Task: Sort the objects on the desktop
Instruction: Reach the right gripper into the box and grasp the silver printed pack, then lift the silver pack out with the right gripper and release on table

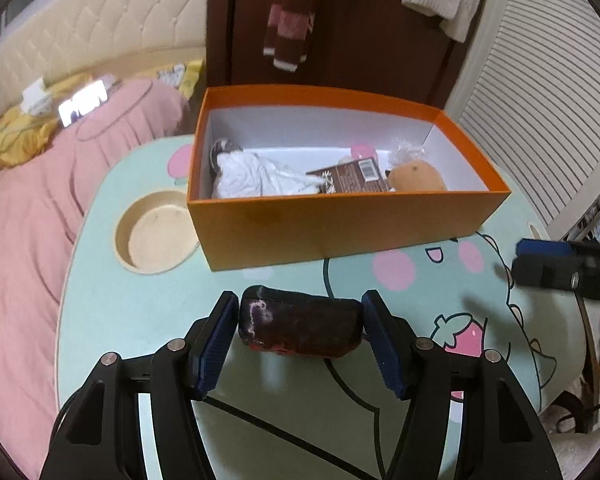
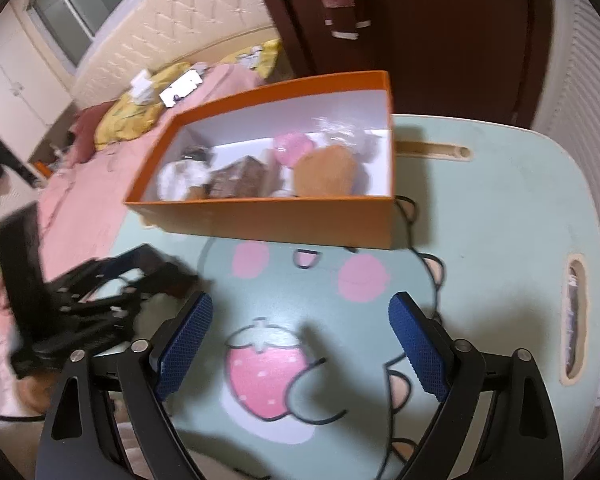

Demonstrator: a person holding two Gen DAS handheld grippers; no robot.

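Note:
A dark, rounded rectangular pouch (image 1: 300,330) with red and pale marks lies on the mint-green table (image 1: 148,312), in front of the orange box (image 1: 340,224). My left gripper (image 1: 300,312) straddles the pouch, one blue pad close to each end, with no firm press visible. It appears blurred at the left of the right wrist view (image 2: 100,292). My right gripper (image 2: 300,304) hovers open over the strawberry print, nothing between its pads (image 2: 188,336). The box (image 2: 280,220) holds a white cloth (image 1: 248,176), a brown packet (image 1: 352,176), a tan plush (image 1: 416,178) and a pink item (image 2: 294,146).
A round wooden recess (image 1: 156,232) is sunk into the table left of the box. A bed with pink covers (image 1: 24,240) lies beyond the table's left edge. A dark wardrobe (image 1: 360,40) stands behind the box. Slots (image 2: 576,316) cut the table's right side.

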